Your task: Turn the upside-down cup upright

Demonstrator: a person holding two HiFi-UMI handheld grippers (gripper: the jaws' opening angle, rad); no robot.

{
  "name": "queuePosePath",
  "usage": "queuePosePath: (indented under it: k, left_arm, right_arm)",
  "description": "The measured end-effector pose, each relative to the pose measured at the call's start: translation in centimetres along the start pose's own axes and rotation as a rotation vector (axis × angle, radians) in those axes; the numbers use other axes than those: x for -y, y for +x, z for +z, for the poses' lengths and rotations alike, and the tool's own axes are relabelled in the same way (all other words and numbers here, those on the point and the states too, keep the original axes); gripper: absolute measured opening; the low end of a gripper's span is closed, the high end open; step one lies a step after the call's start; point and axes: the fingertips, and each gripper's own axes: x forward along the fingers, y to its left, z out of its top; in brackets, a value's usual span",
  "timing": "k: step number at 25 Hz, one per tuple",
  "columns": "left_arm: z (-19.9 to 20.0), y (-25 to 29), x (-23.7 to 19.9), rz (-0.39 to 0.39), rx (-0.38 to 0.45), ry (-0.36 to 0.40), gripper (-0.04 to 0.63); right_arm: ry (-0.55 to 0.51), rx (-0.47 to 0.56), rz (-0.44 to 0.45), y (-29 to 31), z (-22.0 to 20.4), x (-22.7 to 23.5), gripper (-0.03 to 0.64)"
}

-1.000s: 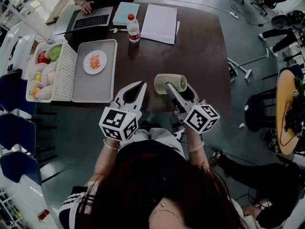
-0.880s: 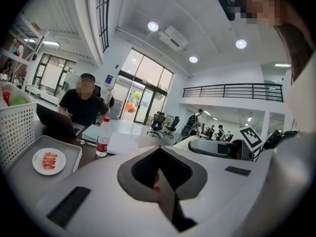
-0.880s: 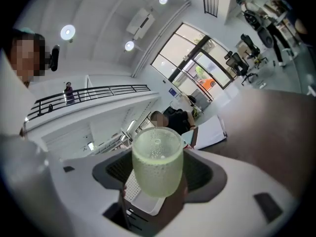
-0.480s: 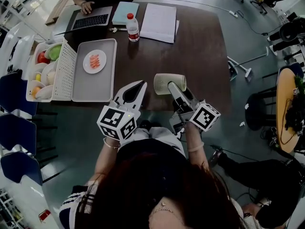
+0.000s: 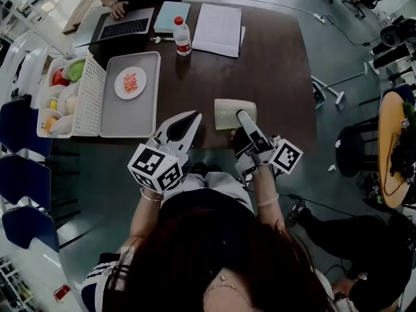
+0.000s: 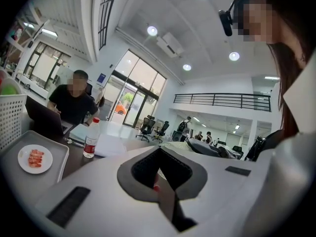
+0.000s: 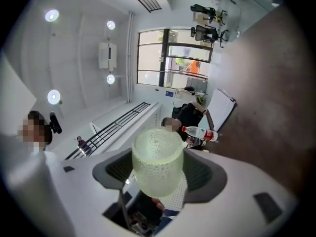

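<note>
Your right gripper [image 5: 242, 118] is clamped on the pale green cup [image 7: 158, 166], which it holds tipped on its side over the near edge of the brown table [image 5: 279, 70]. Your left gripper [image 5: 186, 123] is closed on nothing, near the cup.

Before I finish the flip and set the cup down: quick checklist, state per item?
1. Grip: right tool shut on cup, jaws on its sides: ok.
2. Upright: not ok, the cup lies sideways in the head view.
3. Which end is the mouth: cannot tell.
4. Landing spot: table bare under the cup: ok.
5. Other hand: left tool shut, empty, apart from the cup: ok.
6. Clutter: bottle and tray well away from the cup: ok.
</note>
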Motion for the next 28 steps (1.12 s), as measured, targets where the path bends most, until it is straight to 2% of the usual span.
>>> queuePosePath:
  k: [7,19,28]
  left_arm:
    - [-0.2,-0.2,0.4,-0.019,-0.003,0.006,-0.006]
    - [0.2,-0.6,1.6,-0.078,0.011,0.022,-0.006]
    - [0.0,-0.5,3.6,-0.176,-0.011,0.053,0.090]
  right_arm:
    - [0.140,0.019,0.067,-0.4,-0.1,0.1,0.324]
    - [0.285,0.010,0.166,-1.2,-0.4,-0.4,0.324]
    - [0.323,0.003,0.208,-1.7,-0.3,-0.5,0.324]
